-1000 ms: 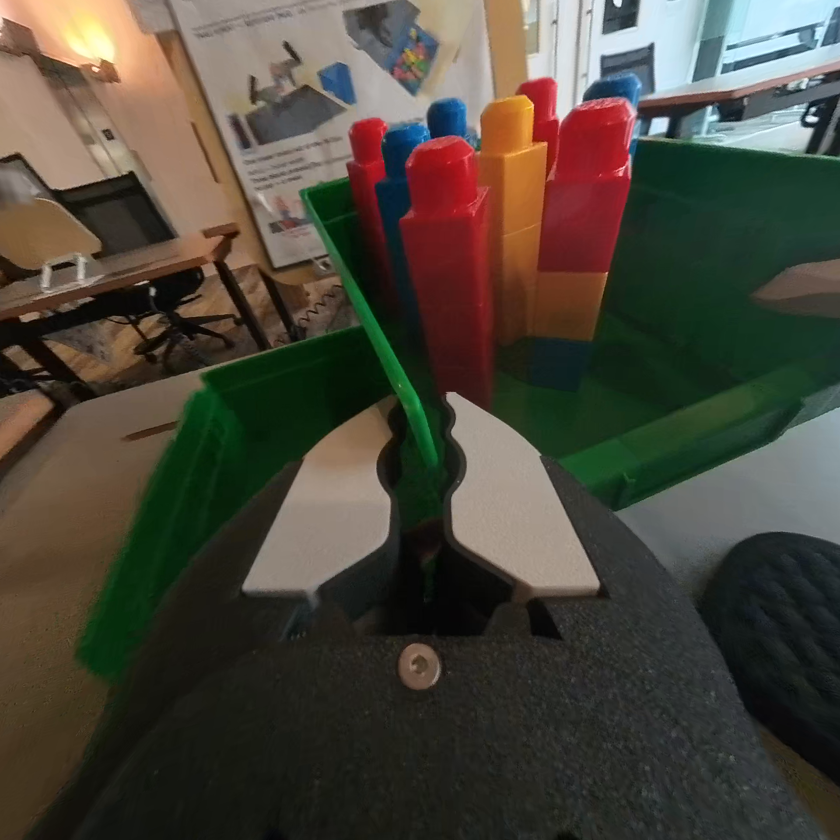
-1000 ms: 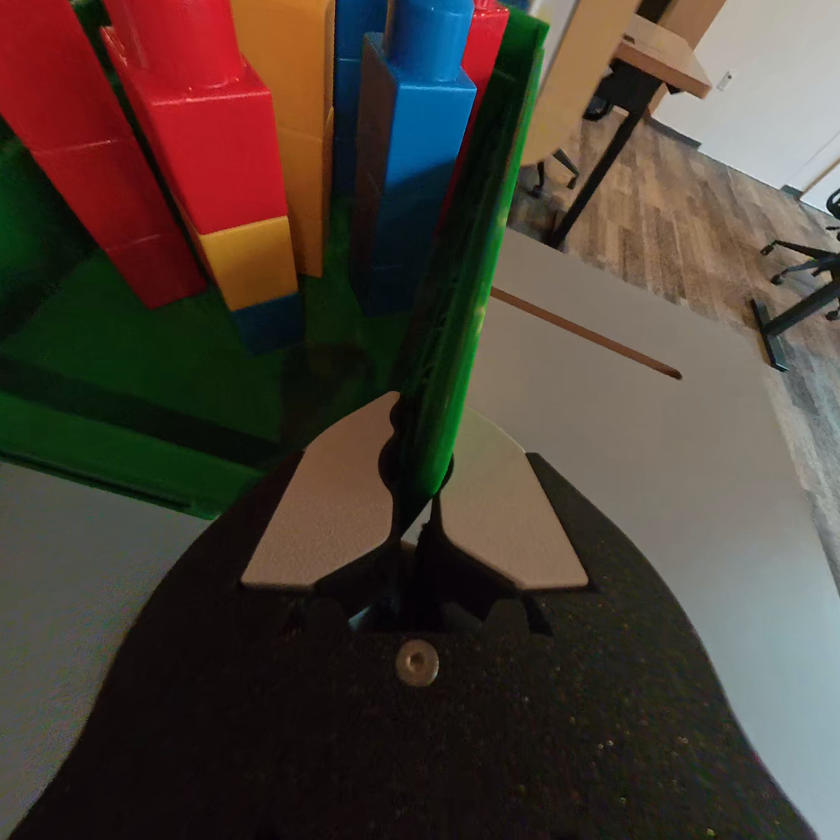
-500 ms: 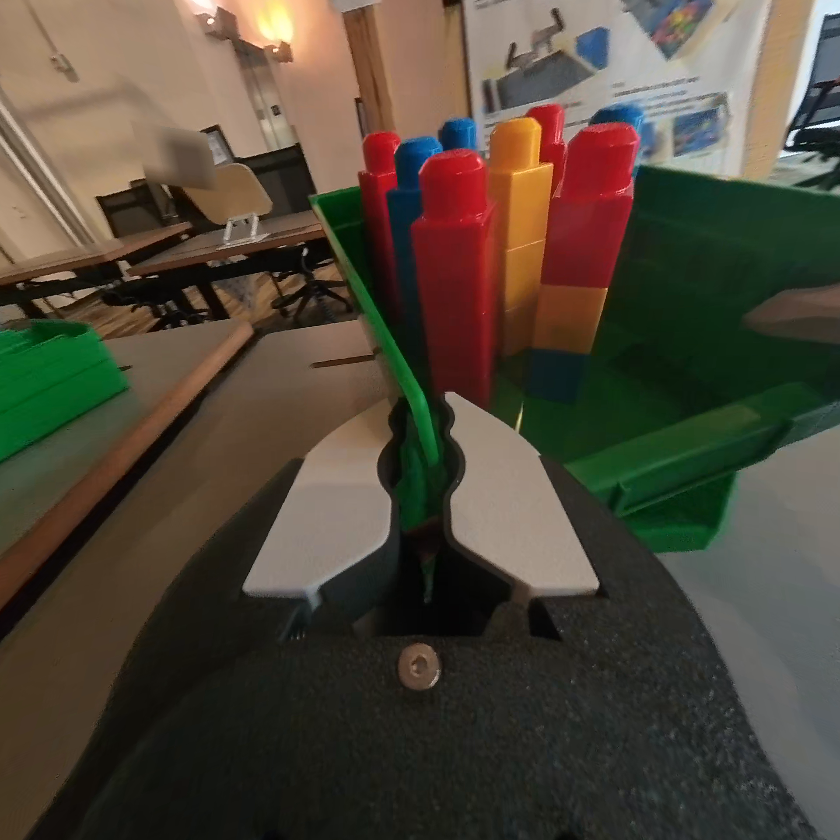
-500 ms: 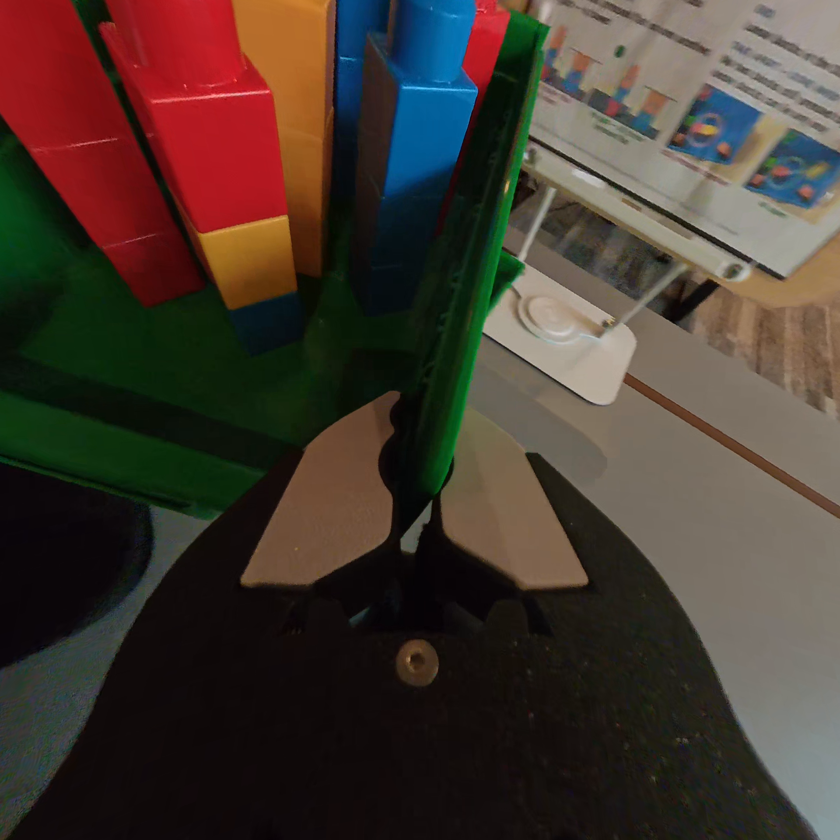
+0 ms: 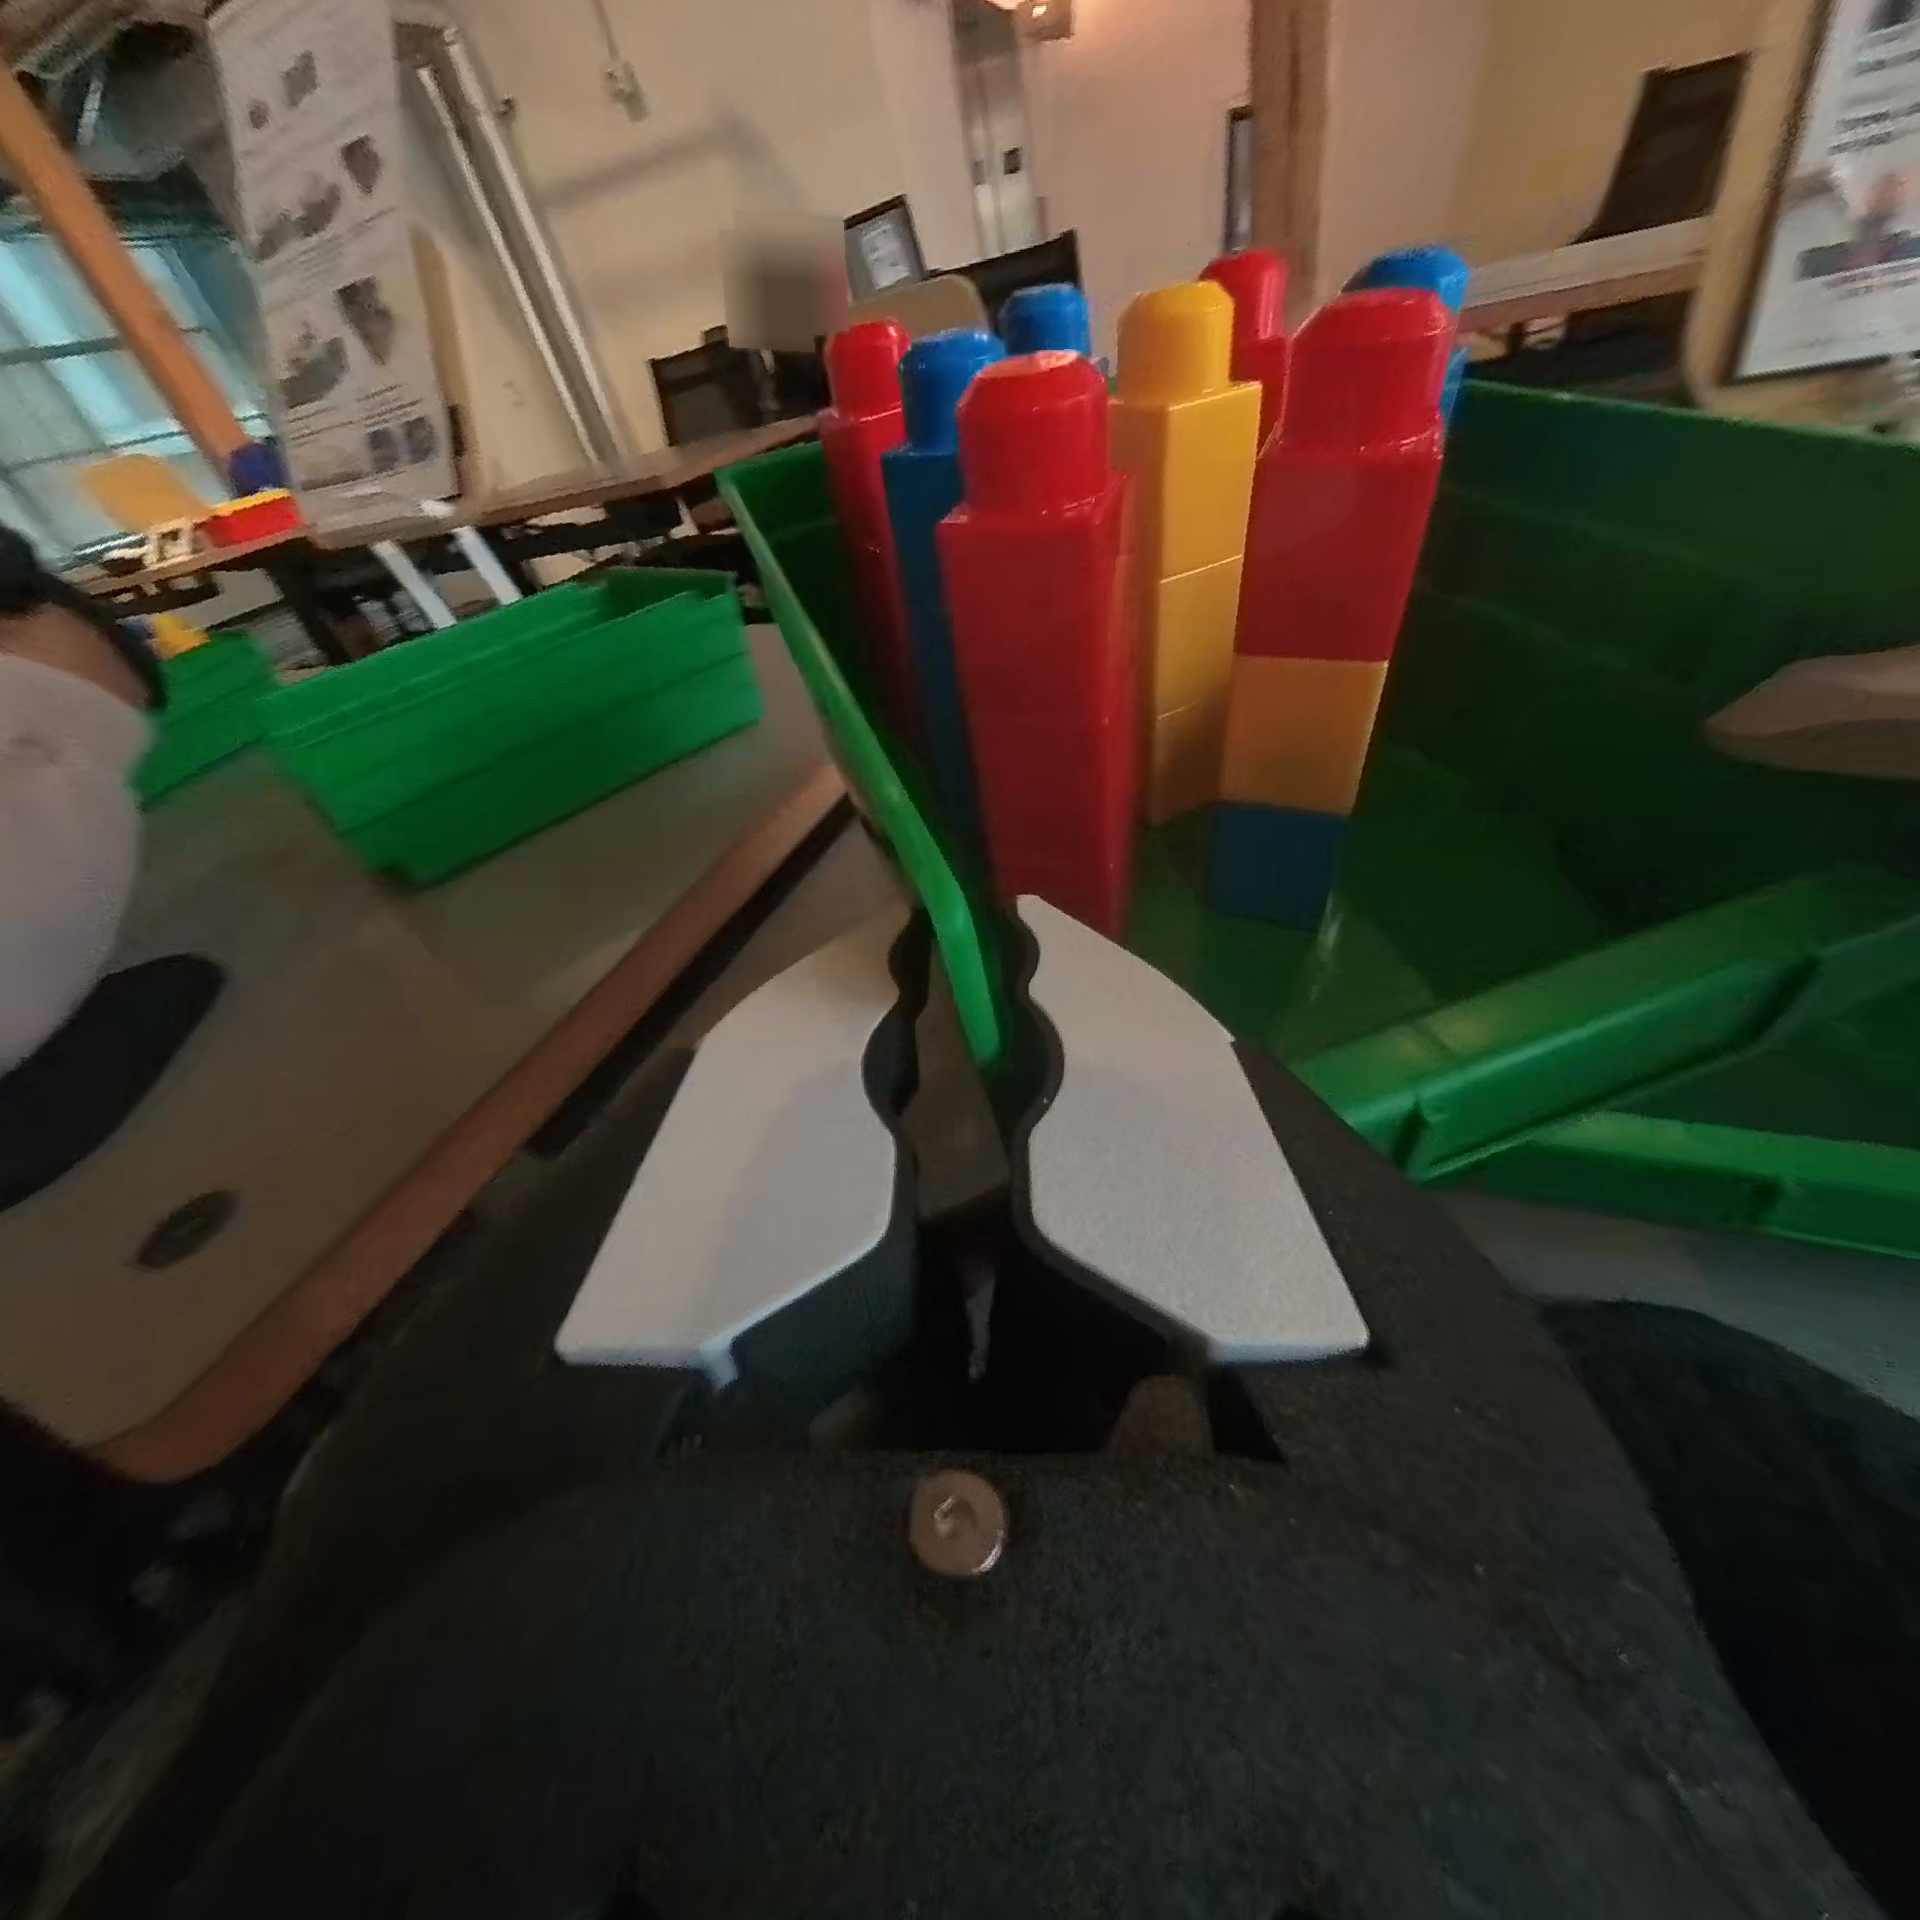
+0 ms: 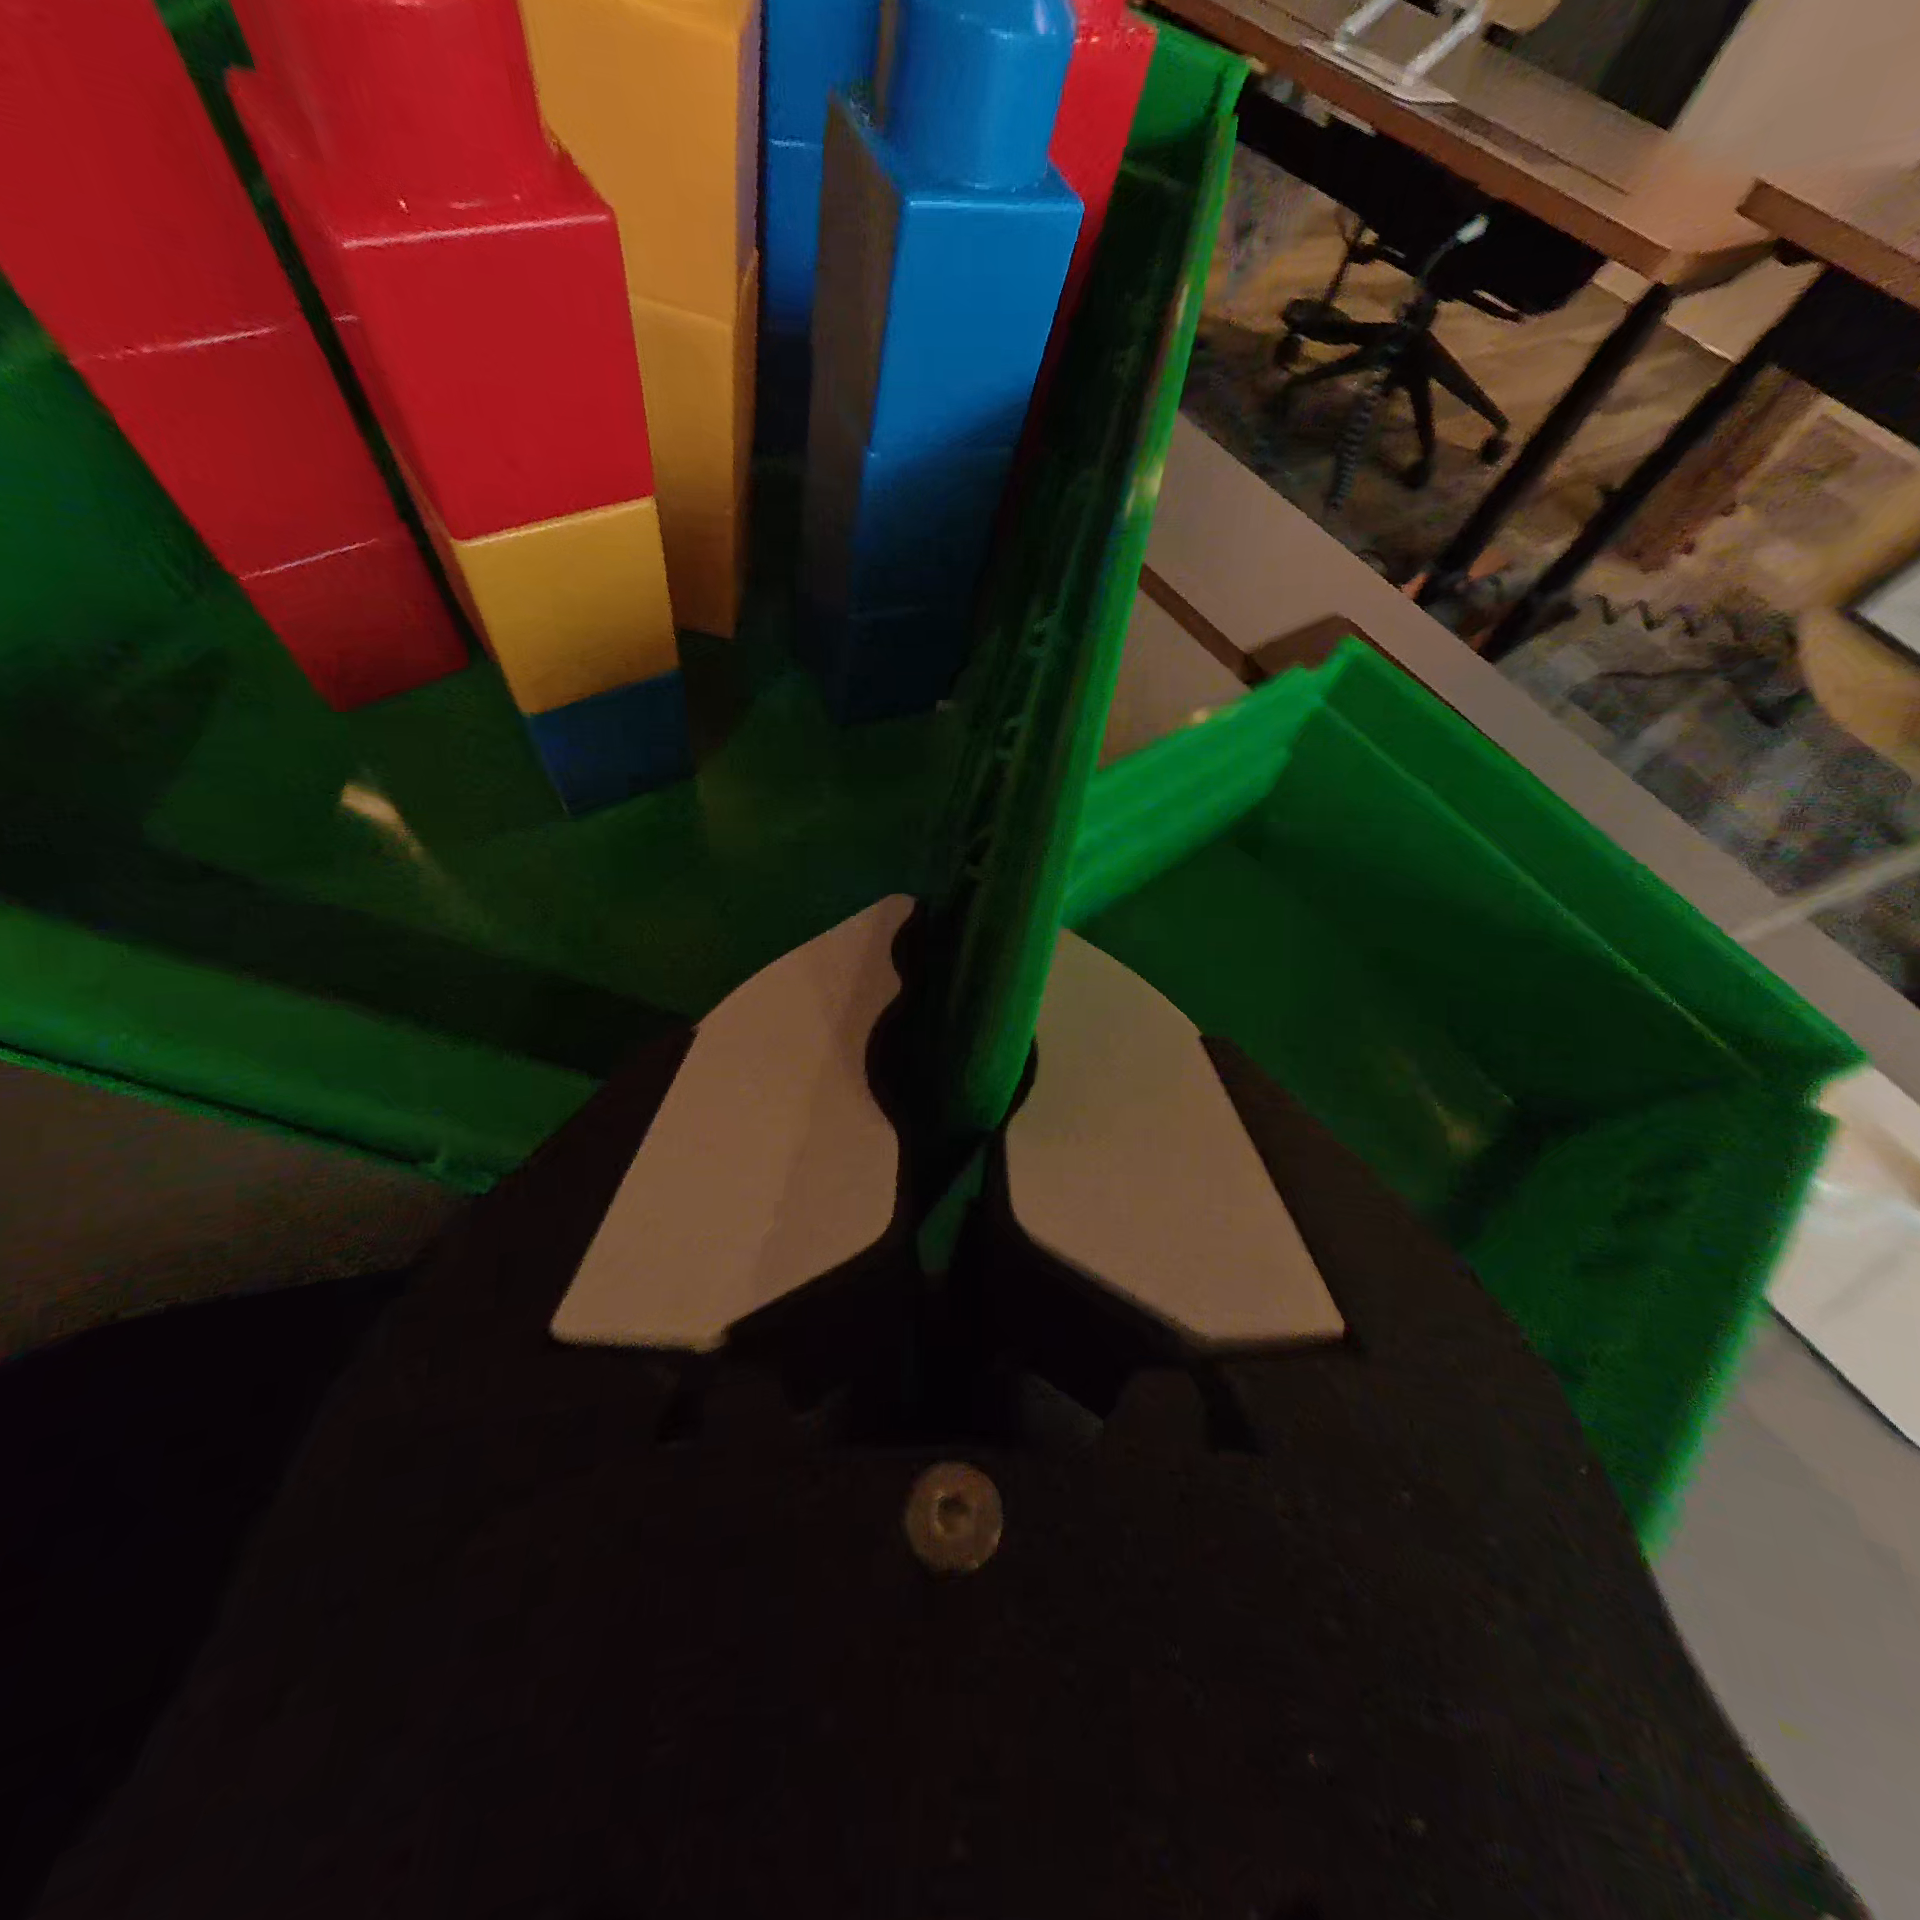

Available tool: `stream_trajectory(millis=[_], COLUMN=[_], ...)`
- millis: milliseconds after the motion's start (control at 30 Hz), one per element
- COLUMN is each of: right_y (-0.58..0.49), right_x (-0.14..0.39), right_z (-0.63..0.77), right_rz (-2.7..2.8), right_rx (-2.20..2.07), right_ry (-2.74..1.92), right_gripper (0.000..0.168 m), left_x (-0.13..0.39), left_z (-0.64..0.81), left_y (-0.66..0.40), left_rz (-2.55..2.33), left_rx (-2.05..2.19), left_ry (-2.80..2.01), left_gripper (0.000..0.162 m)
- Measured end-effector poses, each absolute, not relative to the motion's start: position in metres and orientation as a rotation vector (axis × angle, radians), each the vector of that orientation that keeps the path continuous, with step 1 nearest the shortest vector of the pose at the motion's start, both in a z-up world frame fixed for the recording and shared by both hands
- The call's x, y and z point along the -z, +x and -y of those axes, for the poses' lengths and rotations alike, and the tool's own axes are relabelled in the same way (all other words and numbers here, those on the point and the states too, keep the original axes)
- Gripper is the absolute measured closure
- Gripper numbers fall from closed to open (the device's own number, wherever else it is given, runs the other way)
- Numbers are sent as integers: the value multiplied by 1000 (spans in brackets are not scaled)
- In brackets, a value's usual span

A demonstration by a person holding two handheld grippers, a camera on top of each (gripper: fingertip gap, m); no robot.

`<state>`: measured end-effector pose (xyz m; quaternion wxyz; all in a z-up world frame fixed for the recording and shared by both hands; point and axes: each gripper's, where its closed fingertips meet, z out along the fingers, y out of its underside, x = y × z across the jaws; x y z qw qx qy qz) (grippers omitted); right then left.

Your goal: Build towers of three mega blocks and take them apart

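Note:
A green bin [image 5: 1662, 582] holds several upright towers of red, blue and yellow mega blocks, such as a red tower [image 5: 1039, 644] and a yellow one [image 5: 1184, 540]. My left gripper [image 5: 961, 935] is shut on the bin's thin left wall. My right gripper [image 6: 977, 935] is shut on the bin's opposite wall [image 6: 1091, 571], beside a blue tower [image 6: 956, 395]. One of its fingers [image 5: 1818, 727] shows at the right edge of the left wrist view. The bin hangs between the two grippers above a grey table [image 5: 364, 987].
Other green bins [image 5: 499, 727] stand on the table at the left, and one open bin [image 6: 1455, 935] lies just right of the held bin. A person [image 5: 52, 831] is at the far left. Desks and office chairs [image 6: 1392, 353] stand behind. Some 20 centimetres of space lies between my two pairs of fingers.
Both grippers have swung the bin with its towers sideways; the background has shifted and other green bins have come into view. Both grasps on the walls are unchanged.

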<state>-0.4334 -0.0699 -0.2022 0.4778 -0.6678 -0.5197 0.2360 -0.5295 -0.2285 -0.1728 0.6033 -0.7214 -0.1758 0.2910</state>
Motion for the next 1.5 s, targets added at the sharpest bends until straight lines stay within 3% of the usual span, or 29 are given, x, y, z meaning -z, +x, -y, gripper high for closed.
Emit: stream_trajectory(millis=[433, 1233, 1367, 1500], right_y=[-517, -490, -491, -495], right_x=[217, 291, 292, 293], right_z=[132, 133, 133, 138], right_rz=[1389, 1418, 1407, 1398], right_rx=[-710, -513, -513, -567], right_ry=[-1564, -1683, -1662, -1662], right_gripper=[162, 160, 151, 133], left_x=[179, 266, 269, 272], left_z=[305, 302, 298, 295], left_y=[-589, -586, -590, -593], left_rz=[573, 636, 645, 658], left_rx=[-789, -637, -627, -626], left_ry=[-1622, -1699, -1686, -1677], left_gripper=[151, 153, 154, 154])
